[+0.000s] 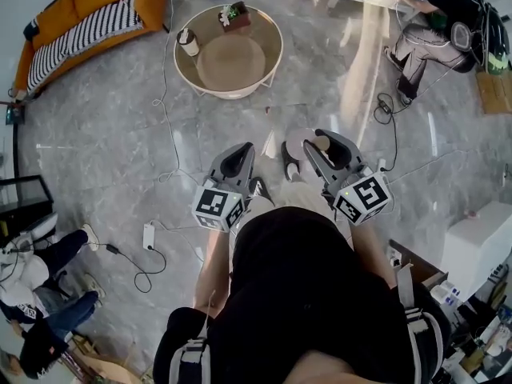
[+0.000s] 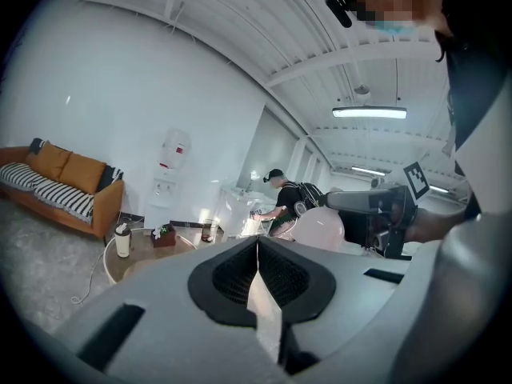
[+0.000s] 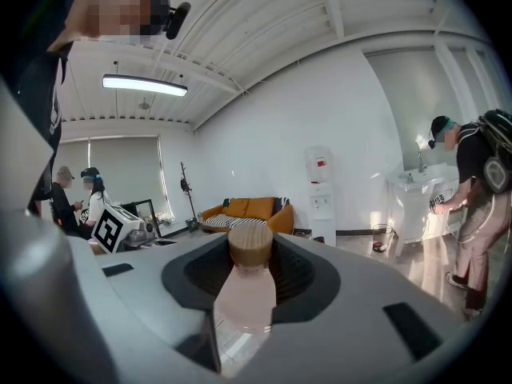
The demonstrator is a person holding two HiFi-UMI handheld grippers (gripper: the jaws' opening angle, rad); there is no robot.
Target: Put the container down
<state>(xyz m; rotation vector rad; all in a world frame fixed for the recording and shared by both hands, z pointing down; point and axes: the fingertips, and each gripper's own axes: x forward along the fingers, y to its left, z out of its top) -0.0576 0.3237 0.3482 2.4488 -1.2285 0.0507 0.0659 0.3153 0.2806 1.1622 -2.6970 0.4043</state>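
The person is standing on a grey marble floor point(image 1: 104, 134) and holding both tongs out in front of the body, side by side and apart. The right gripper point(image 1: 324, 145) is pinching a pale pink container point(image 3: 242, 294), its dark pads pressing on either side of the body with the jaws standing fairly wide around it. In the right gripper view the container's round wooden lid point(image 3: 250, 245) is showing at the upper end, between the jaw tips. The container is hanging in the air over the floor, resting on no surface and well apart from the round table point(image 1: 276, 54) farther ahead. The left gripper point(image 1: 238, 160) is carrying nothing: in its own view the pads are pressing together along a thin line, with only a sliver of floor showing below them. That view is also catching the right gripper off to its right, the pink container bulging at its tip. On the table a white cup point(image 1: 189, 42) and a small planter point(image 1: 236, 16) are sitting near the far rim. An orange sofa point(image 1: 88, 14) with a striped cover is standing along the wall at the upper left. A cable is trailing across the floor to a power strip point(image 1: 149, 234). One person point(image 1: 436, 22) is bending over at the upper right, and others are sitting at the lower left.
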